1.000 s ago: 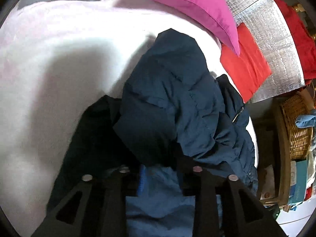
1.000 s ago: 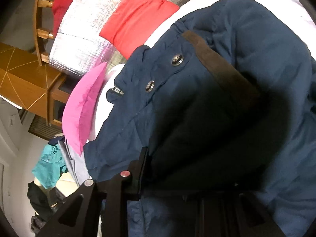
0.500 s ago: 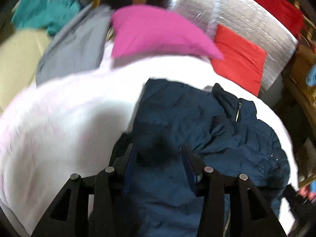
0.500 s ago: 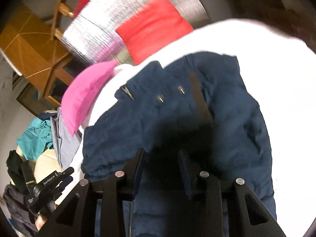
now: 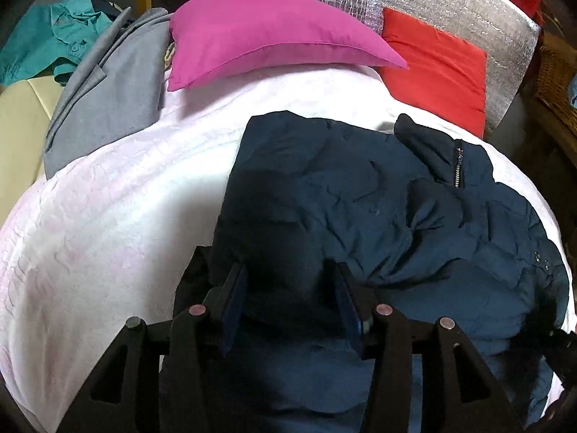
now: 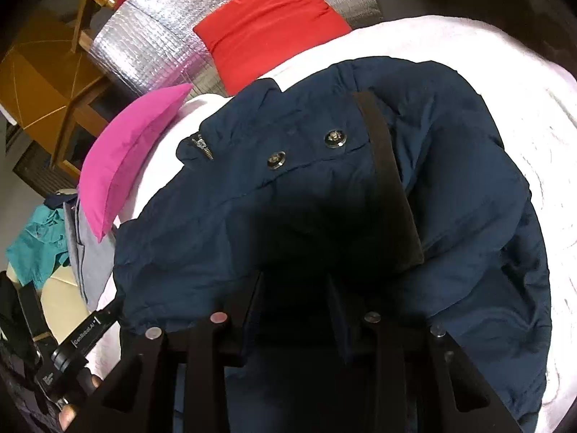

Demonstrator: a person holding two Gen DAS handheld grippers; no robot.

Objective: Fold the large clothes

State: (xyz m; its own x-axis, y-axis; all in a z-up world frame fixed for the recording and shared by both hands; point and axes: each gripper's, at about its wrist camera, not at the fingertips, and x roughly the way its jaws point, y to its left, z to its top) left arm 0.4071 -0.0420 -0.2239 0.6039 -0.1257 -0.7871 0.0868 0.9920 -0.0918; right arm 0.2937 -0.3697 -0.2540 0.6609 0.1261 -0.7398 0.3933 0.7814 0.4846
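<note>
Item: navy puffer jacket (image 5: 378,209), lying crumpled on your white bedspread (image 5: 108,223) below the magenta pillow (image 5: 274,32) (red cushion (image 5: 436,68) beside). Your left gripper (image 5: 288,288) and right gripper (image 6: 294,292) both hover unclenched over it; the pads seem clear of the fabric.

Bed: covered by a white quilted bedspread (image 5: 108,223).
Headboard: faced with silver foil insulation (image 5: 450,11).
Pillows: magenta pillow (image 5: 267,32) and red pillow (image 5: 436,65) propped there.
Furniture: wooden frame (image 6: 68,83), wicker basket (image 5: 555,75).
</note>
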